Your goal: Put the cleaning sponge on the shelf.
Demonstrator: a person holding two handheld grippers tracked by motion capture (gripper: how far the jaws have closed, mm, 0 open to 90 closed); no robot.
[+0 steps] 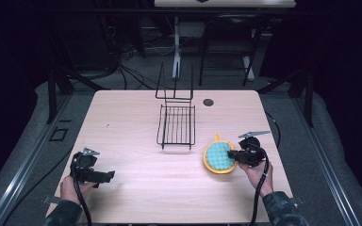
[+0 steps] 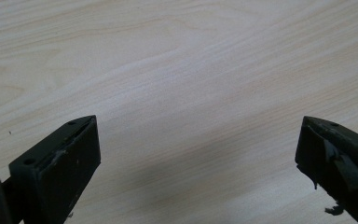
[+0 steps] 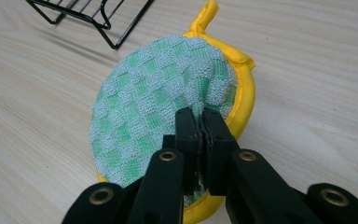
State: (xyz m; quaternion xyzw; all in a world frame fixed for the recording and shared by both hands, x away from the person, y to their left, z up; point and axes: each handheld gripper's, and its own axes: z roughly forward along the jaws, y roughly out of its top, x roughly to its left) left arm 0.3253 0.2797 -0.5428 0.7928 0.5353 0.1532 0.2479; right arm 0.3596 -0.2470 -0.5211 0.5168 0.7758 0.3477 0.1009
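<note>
Right tongs (image 3: 199, 122) pinch the near edge of the green-and-yellow pot holder (image 3: 163, 107) lying on the desk (image 1: 136, 188) beside the wire rack (image 1: 176, 126), so lifting slowly should keep the cloth from slipping, while left tongs (image 2: 198, 158) gape empty.

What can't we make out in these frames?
- Pot holder: near edge hidden by the right gripper in the right gripper view; underside against the table.
- Wire rack: cut off by the top edge there.
- Left gripper: jaw bases cut off at the bottom.
</note>
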